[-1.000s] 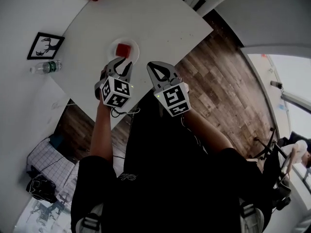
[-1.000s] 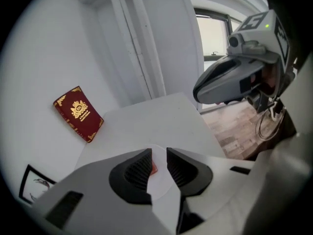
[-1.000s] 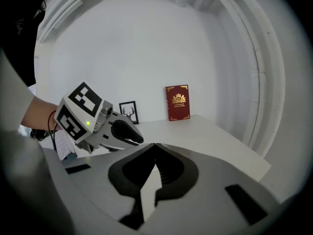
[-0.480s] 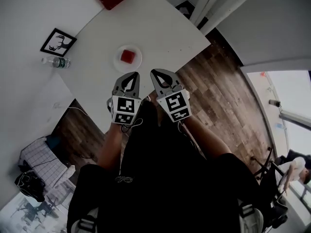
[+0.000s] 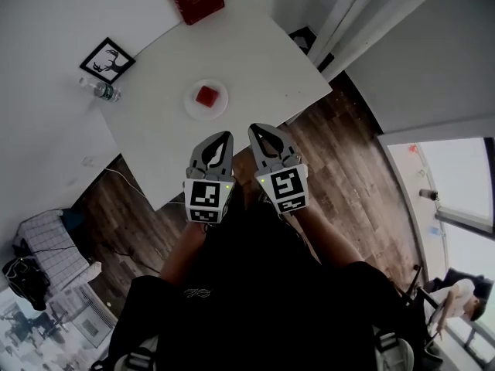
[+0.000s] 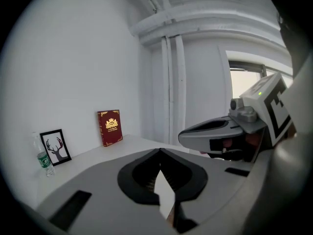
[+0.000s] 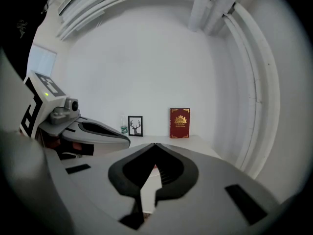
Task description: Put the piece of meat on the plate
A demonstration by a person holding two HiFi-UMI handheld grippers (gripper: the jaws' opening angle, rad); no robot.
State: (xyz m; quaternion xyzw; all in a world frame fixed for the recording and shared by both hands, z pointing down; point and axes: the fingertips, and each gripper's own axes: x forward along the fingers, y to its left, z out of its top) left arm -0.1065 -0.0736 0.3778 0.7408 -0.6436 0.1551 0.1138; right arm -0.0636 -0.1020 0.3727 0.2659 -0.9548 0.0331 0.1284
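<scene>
The red piece of meat (image 5: 206, 95) lay in the middle of the small white plate (image 5: 190, 105), which stood well in from the edges of the white table (image 5: 255, 52). Both tools hung off the table's near edge, over the person's lap. The left gripper (image 5: 221, 139) had its jaws pressed together on nothing, and so did the right gripper (image 5: 258, 131). To my eye the job looked done, with nothing left to carry.

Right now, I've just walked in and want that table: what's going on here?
A person holds a two-jaw gripper in each hand. The red square piece of meat lies on the small round white plate on the white table. The left gripper and right gripper are both shut and empty, held short of the table's near edge.
</scene>
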